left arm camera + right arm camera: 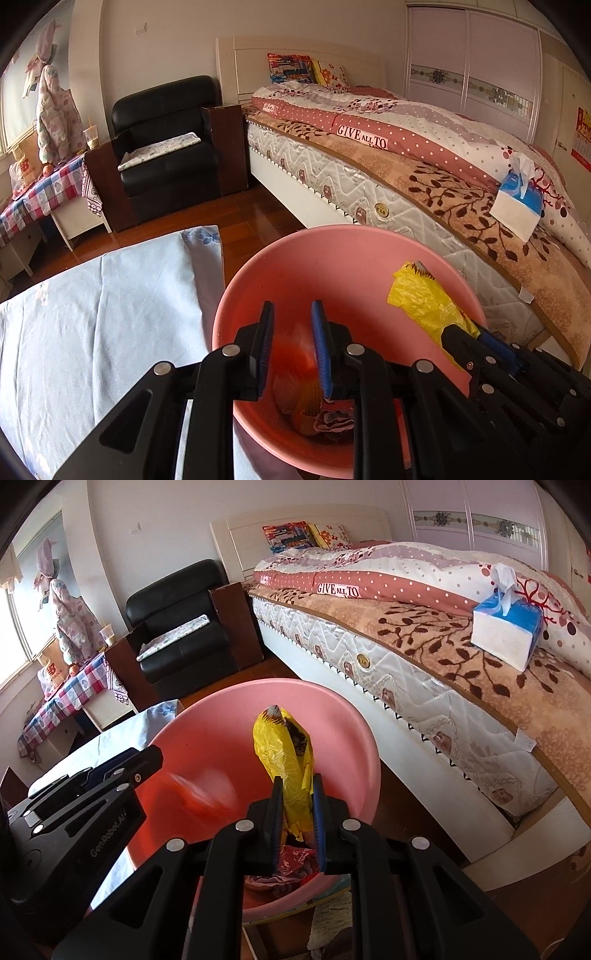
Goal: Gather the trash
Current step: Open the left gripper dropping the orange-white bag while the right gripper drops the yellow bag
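A pink plastic basin (332, 236) (258, 683) sits under both grippers. My left gripper (291, 306) hangs over its middle, open, with nothing pressed between its blue pads. A blurred orange-red scrap (295, 354) (199, 794) shows inside the basin below it. My right gripper (297, 779) is shut on a crumpled yellow plastic wrapper (284, 746) (421, 295), which stands up over the basin's right side. Crumpled pink and red wrappers (332, 417) (291, 864) lie on the basin floor. In the right wrist view the left gripper (147, 760) reaches in from the left.
A table under a light blue cloth (92, 314) lies left of the basin. A bed (406, 173) runs along the right, with a blue and white tissue box (517, 206) (506, 631) on its edge. A black armchair (166, 147) and a checked-cloth side table (44, 188) stand beyond.
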A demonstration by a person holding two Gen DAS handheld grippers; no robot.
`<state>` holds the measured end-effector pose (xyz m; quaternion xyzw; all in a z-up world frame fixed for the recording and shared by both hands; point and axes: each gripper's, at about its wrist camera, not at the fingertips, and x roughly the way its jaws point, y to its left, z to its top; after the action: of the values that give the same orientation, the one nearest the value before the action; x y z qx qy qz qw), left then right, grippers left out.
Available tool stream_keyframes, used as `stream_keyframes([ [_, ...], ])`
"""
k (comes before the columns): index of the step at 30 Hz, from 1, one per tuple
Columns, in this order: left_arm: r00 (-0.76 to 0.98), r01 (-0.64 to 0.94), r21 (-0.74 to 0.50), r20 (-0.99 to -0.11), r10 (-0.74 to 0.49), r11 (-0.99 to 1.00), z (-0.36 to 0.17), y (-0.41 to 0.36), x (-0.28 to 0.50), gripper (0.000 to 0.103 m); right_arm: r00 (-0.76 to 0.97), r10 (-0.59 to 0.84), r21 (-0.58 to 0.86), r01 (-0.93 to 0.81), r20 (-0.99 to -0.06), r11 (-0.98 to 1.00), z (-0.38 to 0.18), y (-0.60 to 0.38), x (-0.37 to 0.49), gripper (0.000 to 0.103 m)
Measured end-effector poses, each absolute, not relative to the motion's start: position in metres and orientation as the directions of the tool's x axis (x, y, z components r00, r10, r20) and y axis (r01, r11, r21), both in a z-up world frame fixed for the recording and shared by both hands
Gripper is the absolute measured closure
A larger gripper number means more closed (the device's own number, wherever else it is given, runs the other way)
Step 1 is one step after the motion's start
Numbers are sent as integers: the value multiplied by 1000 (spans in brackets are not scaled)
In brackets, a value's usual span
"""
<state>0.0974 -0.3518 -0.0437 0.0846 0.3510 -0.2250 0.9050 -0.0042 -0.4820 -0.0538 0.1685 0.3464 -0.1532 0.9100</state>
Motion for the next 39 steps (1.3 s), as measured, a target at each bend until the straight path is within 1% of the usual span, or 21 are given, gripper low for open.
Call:
stream_keyframes([
  [1, 654, 466, -3, -672, -347, 885, -44, -352, 97, 82, 712, -160, 202, 395, -684, 896, -55, -483, -4, 88],
  [5, 659, 462, 2, -669, -342, 887, -43, -353, 97, 71, 713, -151, 211, 393, -685, 895, -56, -485, -3, 88],
  [9, 664, 457, 1, -666, -341, 889, -42, -351, 96, 63, 712, -138, 222, 388, -688, 895, -57, -485, -3, 88],
  [11, 666, 454, -1, -664, -340, 891, -41, -349, 96, 59, 714, -133, 227, 385, -687, 895, -57, -485, -4, 82],
  [16, 673, 442, -7, -659, -337, 897, -37, -344, 96, 54, 725, -127, 235, 376, -677, 896, -55, -484, -6, 74],
  [19, 679, 437, -9, -653, -336, 900, -33, -339, 95, 53, 731, -124, 239, 371, -671, 897, -53, -484, -8, 72],
  [28, 692, 441, -23, -629, -356, 897, -20, -330, 85, 52, 755, -121, 247, 356, -645, 901, -42, -478, -19, 71],
  [32, 699, 441, -29, -616, -363, 897, -13, -323, 77, 52, 770, -116, 261, 349, -628, 900, -37, -475, -27, 62],
  [39, 707, 440, -40, -601, -373, 897, -1, -308, 63, 52, 794, -117, 261, 329, -596, 907, -24, -463, -41, 60],
])
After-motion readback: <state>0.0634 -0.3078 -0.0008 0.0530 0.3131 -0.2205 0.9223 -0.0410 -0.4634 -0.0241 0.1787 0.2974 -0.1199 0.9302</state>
